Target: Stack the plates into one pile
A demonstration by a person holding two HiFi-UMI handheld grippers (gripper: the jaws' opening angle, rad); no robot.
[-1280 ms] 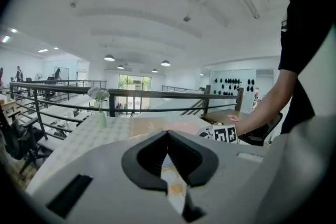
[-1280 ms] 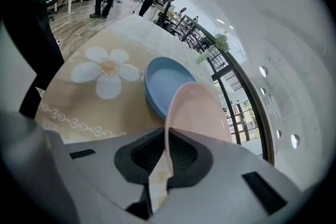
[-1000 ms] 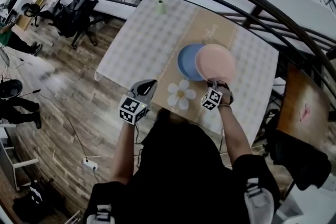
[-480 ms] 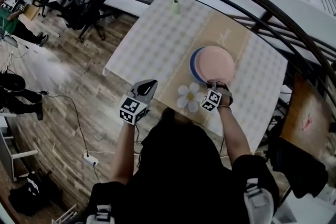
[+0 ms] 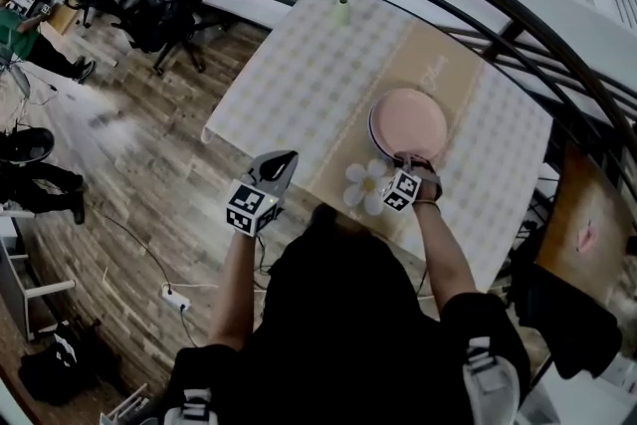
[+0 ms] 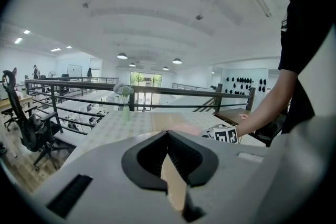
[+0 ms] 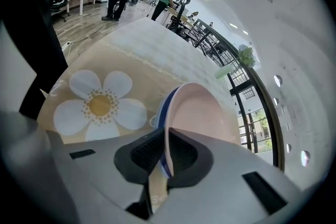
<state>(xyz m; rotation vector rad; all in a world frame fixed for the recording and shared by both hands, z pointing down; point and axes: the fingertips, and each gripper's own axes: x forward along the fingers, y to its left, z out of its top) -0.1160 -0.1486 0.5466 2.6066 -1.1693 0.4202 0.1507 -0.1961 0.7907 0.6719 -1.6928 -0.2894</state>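
A pink plate (image 5: 408, 122) lies over a blue plate (image 5: 371, 129) on the table's tan runner; only a thin blue crescent shows at its left. In the right gripper view the pink plate (image 7: 202, 113) sits on the blue rim (image 7: 164, 107). My right gripper (image 5: 405, 158) (image 7: 167, 131) is shut on the pink plate's near rim. My left gripper (image 5: 276, 164) (image 6: 168, 134) hangs off the table's front left edge, shut with nothing in it.
A checked cloth covers the table (image 5: 289, 85), with a white flower print (image 5: 368, 186) just left of my right gripper. A vase of flowers (image 5: 341, 10) stands at the far edge. A dark railing (image 5: 518, 10) curves round the table. A wooden side table (image 5: 582, 234) stands at the right.
The pink plate, held in my right gripper, has slid left over the blue plate, from overlapping its right part to covering nearly all of it. The left gripper has stayed put.
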